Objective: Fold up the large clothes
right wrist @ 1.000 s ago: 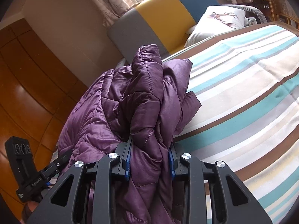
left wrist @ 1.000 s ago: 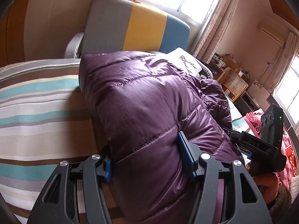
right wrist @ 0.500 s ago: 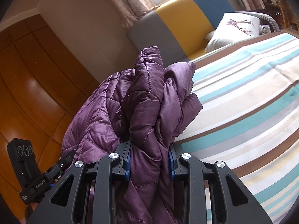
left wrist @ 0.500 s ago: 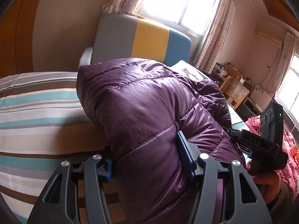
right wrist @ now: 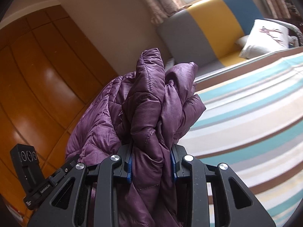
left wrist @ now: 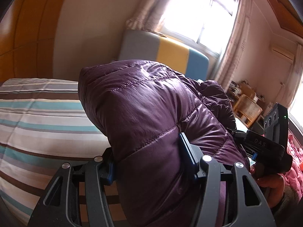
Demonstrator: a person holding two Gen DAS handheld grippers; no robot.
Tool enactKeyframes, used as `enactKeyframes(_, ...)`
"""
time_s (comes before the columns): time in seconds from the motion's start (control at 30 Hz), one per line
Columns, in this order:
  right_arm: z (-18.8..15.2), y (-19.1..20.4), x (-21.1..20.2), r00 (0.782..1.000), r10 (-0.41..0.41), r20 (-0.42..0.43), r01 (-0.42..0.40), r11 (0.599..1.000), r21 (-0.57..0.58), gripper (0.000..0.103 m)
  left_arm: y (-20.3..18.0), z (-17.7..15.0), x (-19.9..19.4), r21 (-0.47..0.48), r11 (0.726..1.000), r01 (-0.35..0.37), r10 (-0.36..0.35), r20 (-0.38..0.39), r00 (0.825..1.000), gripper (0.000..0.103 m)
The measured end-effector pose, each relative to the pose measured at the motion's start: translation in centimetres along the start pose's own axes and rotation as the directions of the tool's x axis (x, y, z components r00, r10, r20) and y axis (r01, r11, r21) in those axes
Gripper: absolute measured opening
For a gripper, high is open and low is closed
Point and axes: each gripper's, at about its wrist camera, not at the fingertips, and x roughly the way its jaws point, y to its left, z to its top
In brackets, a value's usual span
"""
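Note:
A purple quilted down jacket [left wrist: 144, 109] hangs lifted above the striped bed [left wrist: 37, 113]. My left gripper [left wrist: 149, 158] is shut on a thick padded fold of it, blue pads pressing both sides. My right gripper [right wrist: 152, 162] is shut on a bunched, narrower part of the same purple jacket [right wrist: 147, 102], which rises in a crumpled peak above the jaws. In the left wrist view the right gripper's body [left wrist: 265, 143] shows at the right, held by a hand [left wrist: 270, 187]. In the right wrist view the left gripper's body [right wrist: 28, 172] shows at the lower left.
The striped bed cover [right wrist: 255, 123] spreads below. Behind it stand a grey, yellow and blue headboard [left wrist: 162, 51] and a white pillow [right wrist: 265, 37]. Wooden wardrobe doors [right wrist: 37, 85] fill the left. A wicker chair [left wrist: 246, 107] and pink bedding [left wrist: 295, 160] lie at the right.
Both grippers have risen and moved across the bed with the jacket still held. The jacket now hangs higher, and more wall, window and wardrobe show behind it.

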Motion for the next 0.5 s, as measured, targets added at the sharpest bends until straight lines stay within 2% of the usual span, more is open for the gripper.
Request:
enactKeyframes(0.2,-0.2,3.0,4.5,0.999,0.040,-0.020,-0.040,0.999,-0.027,0.030,5.0,1.2,-0.7,-0.009,0.997,-0.071,0.071,0.038,0.997,0.056)
enactKeyframes(0.33,0.1,3.1,7.8,0.998,0.052,-0.031,-0.053,0.999,-0.010,0.030,7.5,2.3,1.0,-0.016,0.994,-0.109,0.110,0.034,0.993,0.056)
enactKeyframes(0.5,-0.1,2.6,11.9,0.997,0.006,-0.071,-0.007,1.000,-0.014,0.030,10.5,3.0,4.4,-0.043,0.987,-0.153,0.153,-0.007,0.988,0.056)
